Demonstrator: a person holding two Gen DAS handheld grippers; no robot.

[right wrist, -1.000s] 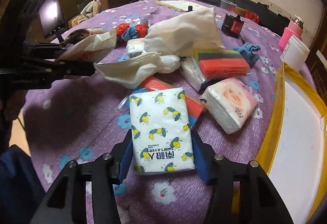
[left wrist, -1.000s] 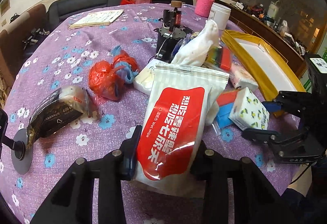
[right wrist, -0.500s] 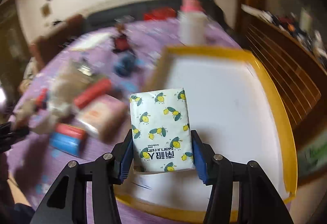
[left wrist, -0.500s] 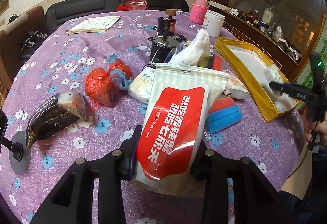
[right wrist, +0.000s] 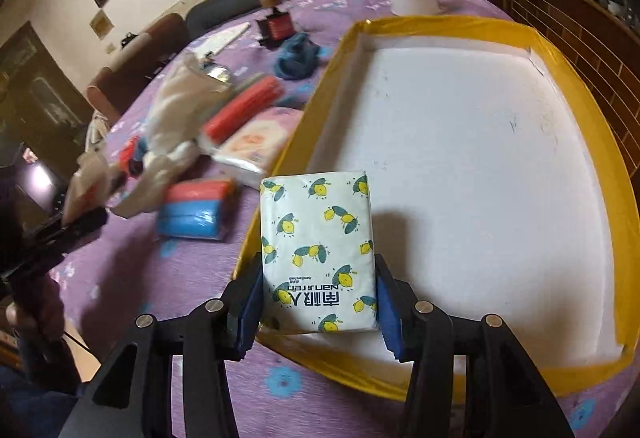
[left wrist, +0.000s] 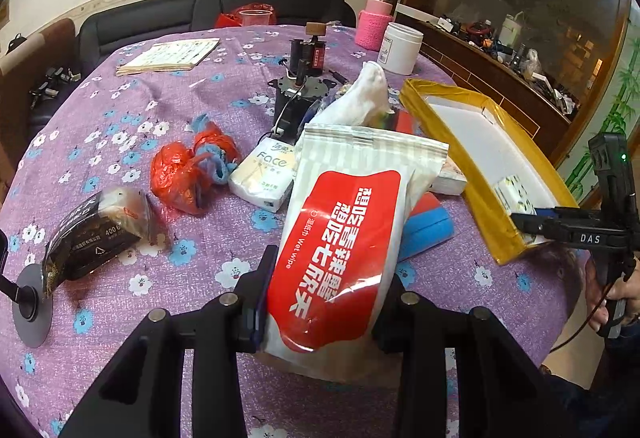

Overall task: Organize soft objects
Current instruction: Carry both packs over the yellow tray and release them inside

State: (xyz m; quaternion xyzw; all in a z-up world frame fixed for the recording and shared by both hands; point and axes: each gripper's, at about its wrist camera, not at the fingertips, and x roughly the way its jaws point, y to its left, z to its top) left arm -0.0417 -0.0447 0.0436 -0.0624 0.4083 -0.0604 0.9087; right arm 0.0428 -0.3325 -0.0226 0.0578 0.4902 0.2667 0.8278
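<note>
Over the near corner of the yellow-rimmed white tray [right wrist: 472,134], the right gripper [right wrist: 318,302] holds a white tissue pack printed with yellow lemons [right wrist: 318,250]. Its blue pads [right wrist: 250,312] sit against both long sides of the pack, and the jaws are closing on it. The pack's far end lies over the tray's white floor, its near end over the yellow rim (whether it rests on the floor I cannot tell). In the left wrist view the same pack [left wrist: 514,194] shows just inside the tray [left wrist: 440,114], at the tip of the right gripper [left wrist: 532,222], with a hand [left wrist: 608,298] on the grip below.

The left gripper [left wrist: 320,302] is clamped on a white and red wet-wipe pouch with a striped top seal [left wrist: 348,238], held tilted above the purple flowered tabletop [left wrist: 120,126]. Beside the tray lie a red and blue sponge block [left wrist: 428,226], a white "Face" tissue pack [left wrist: 264,174], a crumpled red plastic bag with a blue cloth [left wrist: 192,166] and a dark foil packet [left wrist: 92,226]. Further back stand a white jar [left wrist: 402,48] and a bottle in a pink knitted sleeve [left wrist: 376,18].
</note>
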